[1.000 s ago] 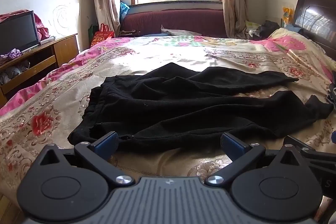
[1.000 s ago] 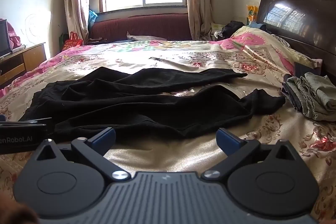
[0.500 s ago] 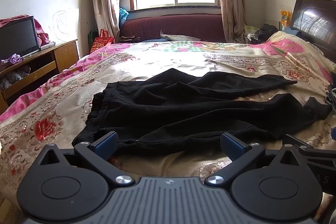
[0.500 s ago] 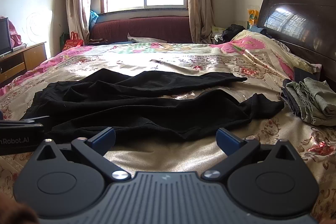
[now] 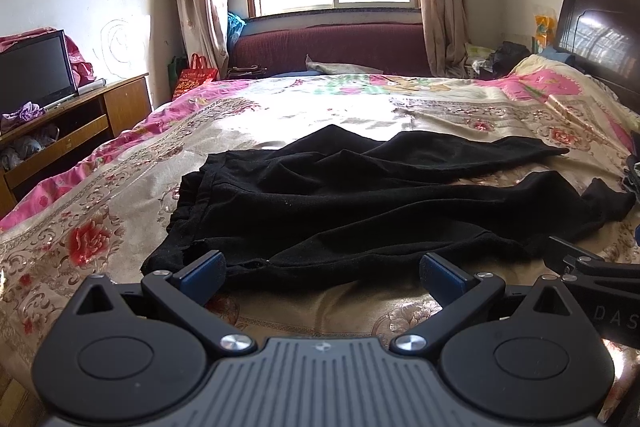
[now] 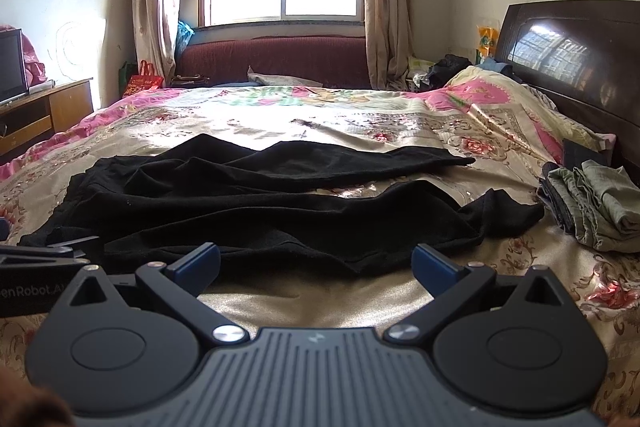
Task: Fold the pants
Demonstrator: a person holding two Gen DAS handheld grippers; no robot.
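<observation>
Black pants (image 5: 340,203) lie spread and rumpled on the floral bedspread (image 5: 100,211), waistband to the left, two legs running to the right. They also show in the right wrist view (image 6: 280,211). My left gripper (image 5: 322,273) is open and empty, just short of the pants' near edge by the waistband corner. My right gripper (image 6: 316,265) is open and empty, just short of the near leg's edge. Each gripper's side shows at the edge of the other's view.
A pile of folded grey-green clothes (image 6: 592,207) lies on the bed at the right, next to the dark headboard (image 6: 576,55). A TV (image 5: 36,71) on a wooden cabinet stands left of the bed. A maroon sofa (image 5: 332,49) sits under the window.
Both wrist views have tilted up slightly, so the pants sit a little lower and further off in each view. Both grippers stay open and empty.
</observation>
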